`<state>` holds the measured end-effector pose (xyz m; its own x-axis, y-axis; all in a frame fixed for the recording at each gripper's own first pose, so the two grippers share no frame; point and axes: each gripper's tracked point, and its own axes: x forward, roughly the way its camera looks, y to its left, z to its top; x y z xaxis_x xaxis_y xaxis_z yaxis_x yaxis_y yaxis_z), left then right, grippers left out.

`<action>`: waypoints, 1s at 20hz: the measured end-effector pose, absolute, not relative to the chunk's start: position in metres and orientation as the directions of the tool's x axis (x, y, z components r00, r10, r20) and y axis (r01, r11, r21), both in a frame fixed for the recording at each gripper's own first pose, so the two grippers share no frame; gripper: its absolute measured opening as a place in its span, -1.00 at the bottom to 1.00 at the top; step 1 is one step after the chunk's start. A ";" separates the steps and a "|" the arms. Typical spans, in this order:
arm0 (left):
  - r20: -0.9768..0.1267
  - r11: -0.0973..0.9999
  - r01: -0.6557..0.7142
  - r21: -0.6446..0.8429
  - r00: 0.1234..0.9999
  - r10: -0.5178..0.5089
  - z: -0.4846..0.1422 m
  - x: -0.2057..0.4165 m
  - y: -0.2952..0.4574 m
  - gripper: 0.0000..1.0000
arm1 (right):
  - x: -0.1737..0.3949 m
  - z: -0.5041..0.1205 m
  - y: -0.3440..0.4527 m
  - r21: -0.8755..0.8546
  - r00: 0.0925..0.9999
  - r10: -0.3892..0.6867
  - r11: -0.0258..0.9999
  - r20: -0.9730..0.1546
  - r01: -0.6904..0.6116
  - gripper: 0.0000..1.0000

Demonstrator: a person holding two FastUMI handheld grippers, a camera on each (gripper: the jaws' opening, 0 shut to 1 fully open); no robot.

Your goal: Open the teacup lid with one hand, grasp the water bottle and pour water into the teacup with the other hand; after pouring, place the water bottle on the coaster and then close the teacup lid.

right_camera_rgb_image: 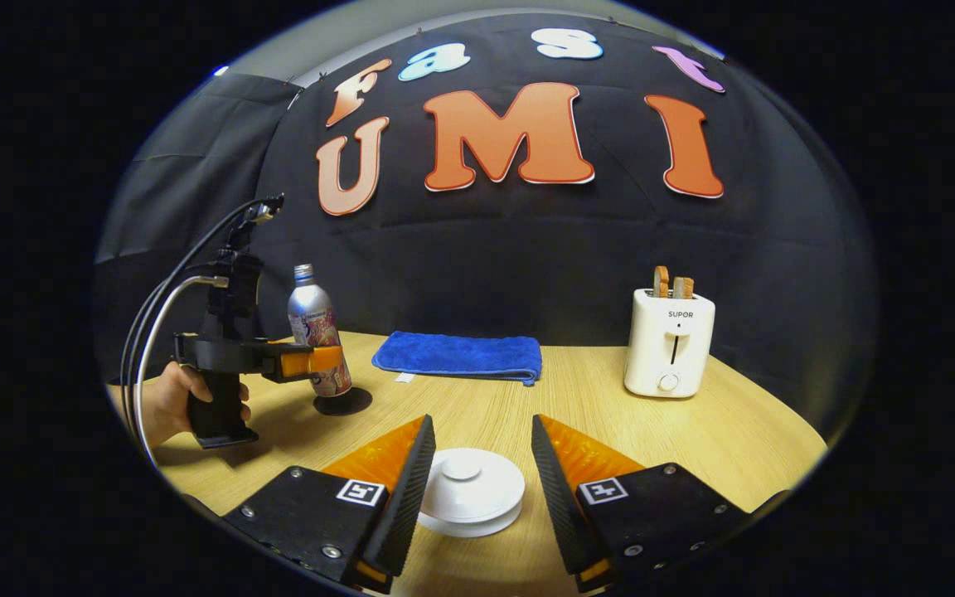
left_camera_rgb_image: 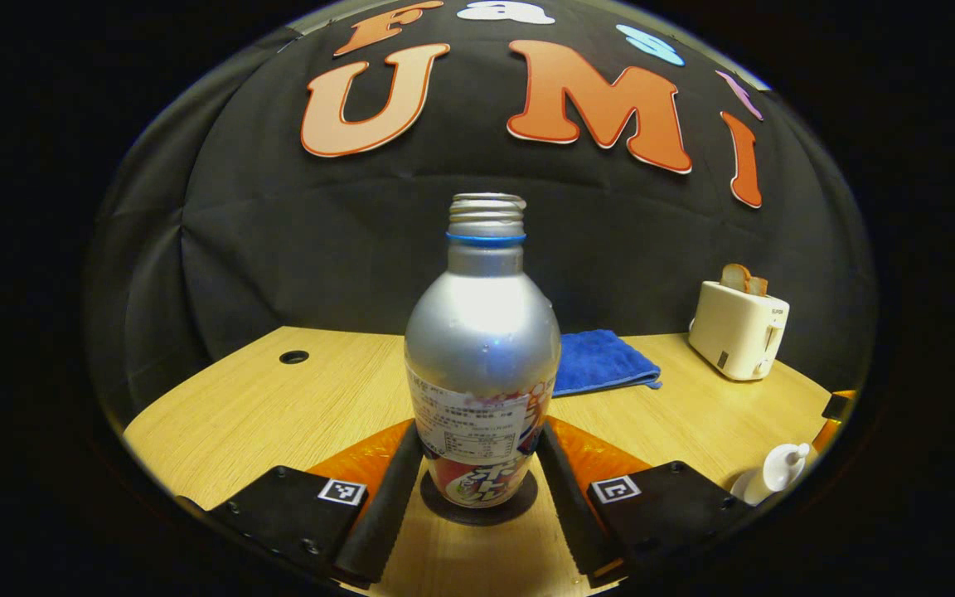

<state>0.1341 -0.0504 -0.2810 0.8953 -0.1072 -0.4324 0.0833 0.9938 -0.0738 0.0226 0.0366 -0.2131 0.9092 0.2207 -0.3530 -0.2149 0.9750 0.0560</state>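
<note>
A silver water bottle (left_camera_rgb_image: 482, 332), uncapped, stands upright on a dark round coaster (left_camera_rgb_image: 519, 507). My left gripper (left_camera_rgb_image: 482, 435) is shut on the bottle low down, one finger against each side. The right gripper view has the same bottle (right_camera_rgb_image: 312, 315), coaster (right_camera_rgb_image: 346, 404) and left gripper (right_camera_rgb_image: 312, 361) at the table's left, with a hand (right_camera_rgb_image: 167, 402) holding the gripper's handle. The white teacup (left_camera_rgb_image: 776, 473) wears its lid (right_camera_rgb_image: 469, 489), knob up. My right gripper (right_camera_rgb_image: 482, 431) is open, its fingers on either side of the lid, with a small gap on the right side.
A folded blue towel (right_camera_rgb_image: 457, 355) lies at the back of the wooden table (right_camera_rgb_image: 693, 431). A white toaster (right_camera_rgb_image: 668, 348) with bread slices in it stands at the back right. A cable hole (left_camera_rgb_image: 293, 356) sits at the table's far left. Cables trail from the left gripper.
</note>
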 end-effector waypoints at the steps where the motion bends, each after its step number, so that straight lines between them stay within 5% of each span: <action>1: -0.456 0.992 0.083 -0.095 0.882 -0.117 -0.286 0.133 -0.053 0.67 | 0.023 -0.214 0.032 0.056 0.910 0.210 0.977 -0.358 -0.204 0.43; 20: -0.490 0.983 0.139 -0.123 0.852 -0.182 -0.281 0.112 -0.059 0.94 | 0.015 -0.191 0.017 0.094 0.929 0.184 0.982 -0.321 -0.162 0.42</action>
